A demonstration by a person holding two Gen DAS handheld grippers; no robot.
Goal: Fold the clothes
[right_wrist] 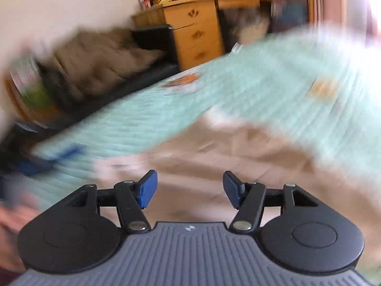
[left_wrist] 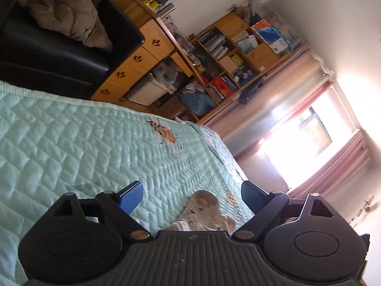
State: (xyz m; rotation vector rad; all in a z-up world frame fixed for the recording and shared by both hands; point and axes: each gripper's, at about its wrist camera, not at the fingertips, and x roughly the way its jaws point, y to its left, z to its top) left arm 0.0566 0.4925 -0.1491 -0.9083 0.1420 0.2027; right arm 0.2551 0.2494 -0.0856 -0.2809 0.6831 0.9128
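Observation:
A beige garment [right_wrist: 238,152] lies spread on the mint quilted bedspread [right_wrist: 166,104], blurred by motion in the right wrist view. My right gripper [right_wrist: 189,188] hovers over its near part, blue pads apart and nothing between them. In the left wrist view only a small crumpled piece of the beige and white garment [left_wrist: 204,212] shows, just ahead of the gripper body. My left gripper [left_wrist: 193,195] stands wide open above the bedspread [left_wrist: 83,143], its fingers on either side of that cloth without touching it. Another blue-padded gripper [right_wrist: 47,159] shows blurred at the left.
A black sofa [left_wrist: 59,47] with a tan padded jacket [left_wrist: 69,16] stands past the bed. Next to it are a wooden drawer unit [left_wrist: 133,71] and cluttered shelves [left_wrist: 238,54]. A bright window [left_wrist: 309,138] with pink curtains is on the right.

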